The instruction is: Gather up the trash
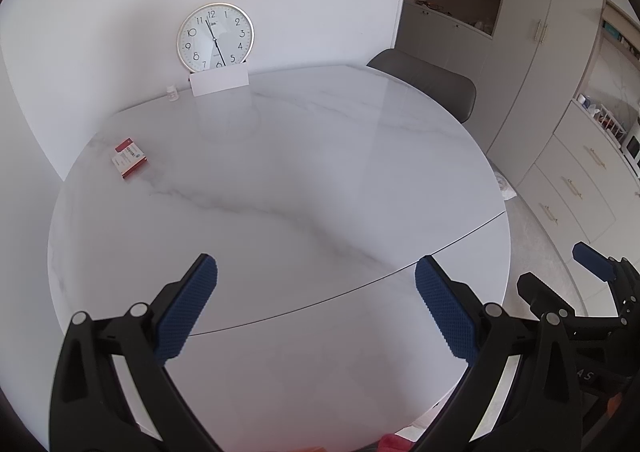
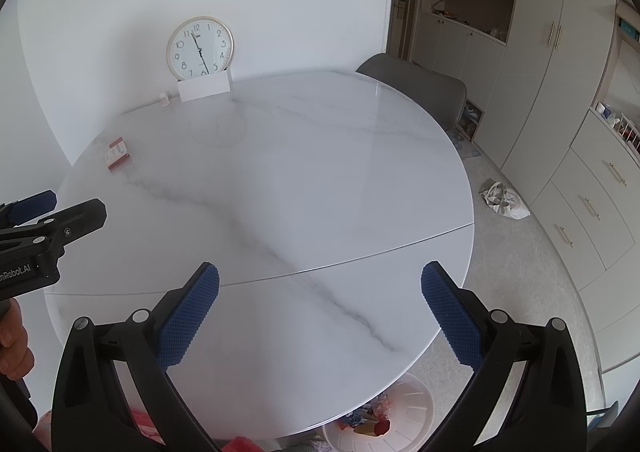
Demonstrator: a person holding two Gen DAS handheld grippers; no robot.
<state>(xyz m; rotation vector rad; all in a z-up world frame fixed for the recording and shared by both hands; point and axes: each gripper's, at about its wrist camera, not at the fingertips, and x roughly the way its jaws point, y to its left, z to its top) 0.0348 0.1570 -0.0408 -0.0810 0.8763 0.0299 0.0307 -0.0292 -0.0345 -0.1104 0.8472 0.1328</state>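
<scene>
One red box (image 1: 130, 159) lies on the round marble table (image 1: 300, 172) below a clock (image 1: 215, 37).

Lying on table (image 1: 280, 180) far left: small carton (image 1: 129, 159); standing behind, against wall: clock (image 1: 215, 37); sitting beneath near edge: bin (image 2: 404, 420).

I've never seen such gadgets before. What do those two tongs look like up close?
Both the left tongs and the right tongs have black plastic arms with round silver rivets. Each finger carries a blue pad with a fine dotted grip texture. White lettering ending in "Robot.AI" marks the left body. A bare hand holds it.
</scene>
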